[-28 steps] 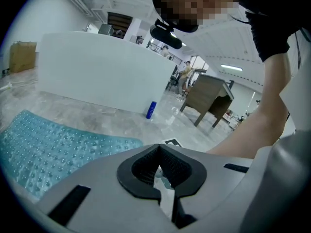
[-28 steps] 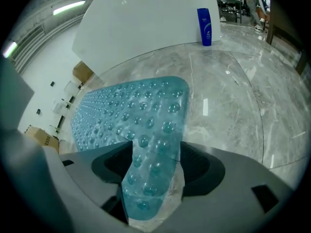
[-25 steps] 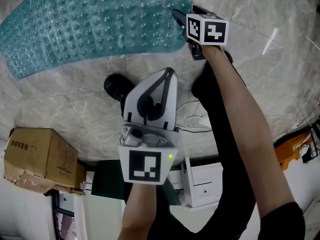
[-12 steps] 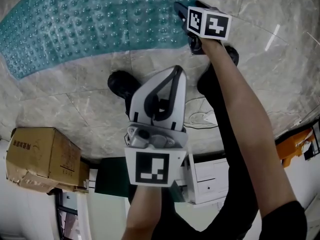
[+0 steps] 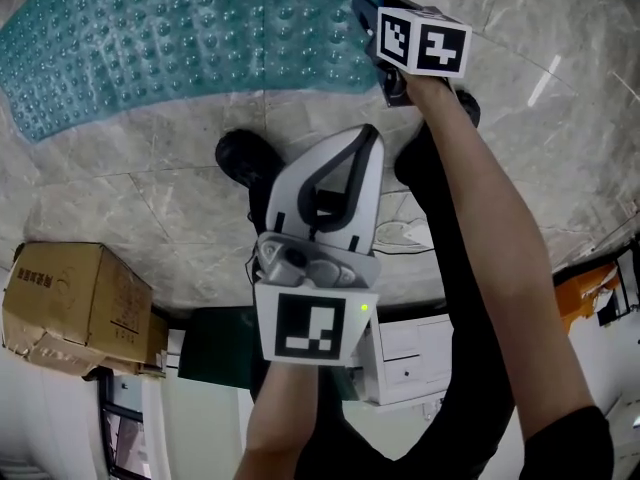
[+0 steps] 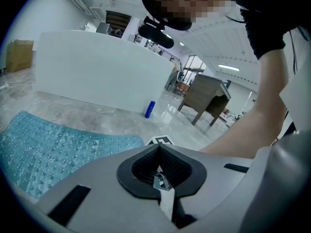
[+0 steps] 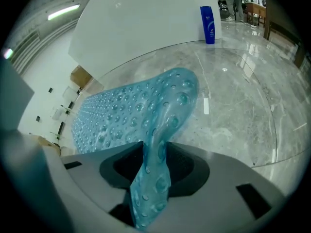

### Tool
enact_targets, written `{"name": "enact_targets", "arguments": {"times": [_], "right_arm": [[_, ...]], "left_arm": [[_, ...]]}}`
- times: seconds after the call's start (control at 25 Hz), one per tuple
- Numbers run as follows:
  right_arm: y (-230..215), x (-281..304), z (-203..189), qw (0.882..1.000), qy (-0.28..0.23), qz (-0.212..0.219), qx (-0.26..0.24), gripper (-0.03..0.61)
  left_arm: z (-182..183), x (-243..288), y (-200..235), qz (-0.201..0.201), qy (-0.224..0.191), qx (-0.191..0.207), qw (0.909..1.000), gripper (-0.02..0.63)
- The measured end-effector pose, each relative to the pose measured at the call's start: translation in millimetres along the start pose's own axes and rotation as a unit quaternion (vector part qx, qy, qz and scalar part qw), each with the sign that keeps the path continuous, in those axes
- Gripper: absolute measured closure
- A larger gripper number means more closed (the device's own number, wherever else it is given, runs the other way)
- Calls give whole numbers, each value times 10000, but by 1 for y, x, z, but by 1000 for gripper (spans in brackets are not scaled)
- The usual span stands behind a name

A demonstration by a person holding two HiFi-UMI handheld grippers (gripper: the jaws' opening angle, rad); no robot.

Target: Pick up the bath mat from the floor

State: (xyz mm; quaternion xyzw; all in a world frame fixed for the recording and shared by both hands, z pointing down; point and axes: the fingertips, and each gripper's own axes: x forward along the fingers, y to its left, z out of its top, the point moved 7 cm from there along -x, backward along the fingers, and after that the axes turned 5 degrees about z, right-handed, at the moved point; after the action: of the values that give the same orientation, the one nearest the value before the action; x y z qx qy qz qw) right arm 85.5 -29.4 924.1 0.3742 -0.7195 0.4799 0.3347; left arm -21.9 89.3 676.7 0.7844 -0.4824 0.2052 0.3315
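- The bath mat [image 5: 190, 43] lies on the marble floor [image 5: 130, 198], spreading toward 10 o'clock in the head view.
- The right claw [image 5: 368, 18] is at the mat's right end, near 12 o'clock. Its jaws are closing, and the mat's lifted edge is pinched upright between them.
- The left claw [image 5: 362, 140] is closed and empty, near the centre and apart from the mat.

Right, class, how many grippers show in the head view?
2. The left gripper hangs mid-frame, jaws together; the right gripper, at top, is closing its jaws on the bath mat corner. None hidden.
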Motion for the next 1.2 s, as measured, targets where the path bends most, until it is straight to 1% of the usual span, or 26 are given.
{"name": "enact_targets", "arguments": {"times": [0.16, 0.32, 0.36, 0.44, 0.52, 0.56, 0.64, 0.72, 0.8, 0.88, 0.96, 1.2], "right_arm": [[6, -13, 5, 9995, 74, 269, -116, 444], [28, -32, 13, 9974, 177, 620, -330, 488], [35, -38, 15, 9964, 209, 714, -404, 497], [49, -52, 22, 9944, 250, 898, -496, 509], [62, -66, 29, 9926, 269, 1055, -532, 516], [69, -74, 33, 9918, 282, 1123, -542, 517], [82, -92, 40, 9901, 321, 1237, -572, 522], [98, -113, 48, 9883, 377, 1331, -644, 525], [117, -135, 56, 9858, 425, 1437, -756, 528], [134, -158, 64, 9835, 450, 1533, -844, 531], [146, -180, 74, 9827, 468, 1590, -826, 534], [184, -261, 111, 9826, 350, 1699, -656, 538]], "left_arm": [[-2, -5, 2, 54, -106, 59, 9999, 601], [-12, -21, 2, 176, -56, 134, 9997, 601], [-13, -26, 2, 224, -58, 109, 9997, 601], [-11, -35, 1, 408, -117, -64, 9991, 601], [-4, -44, -3, 629, -204, -276, 9974, 601], [0, -49, -9, 676, -200, -297, 9971, 601], [10, -61, -23, 570, -64, -82, 9983, 601], [25, -75, -37, 457, 33, 95, 9989, 601], [45, -91, -47, 473, -10, 99, 9988, 601], [69, -107, -54, 529, -118, 97, 9985, 601], [95, -120, -59, 568, -222, 164, 9980, 601], [175, -168, -70, 648, -600, 593, 9943, 601]]}}
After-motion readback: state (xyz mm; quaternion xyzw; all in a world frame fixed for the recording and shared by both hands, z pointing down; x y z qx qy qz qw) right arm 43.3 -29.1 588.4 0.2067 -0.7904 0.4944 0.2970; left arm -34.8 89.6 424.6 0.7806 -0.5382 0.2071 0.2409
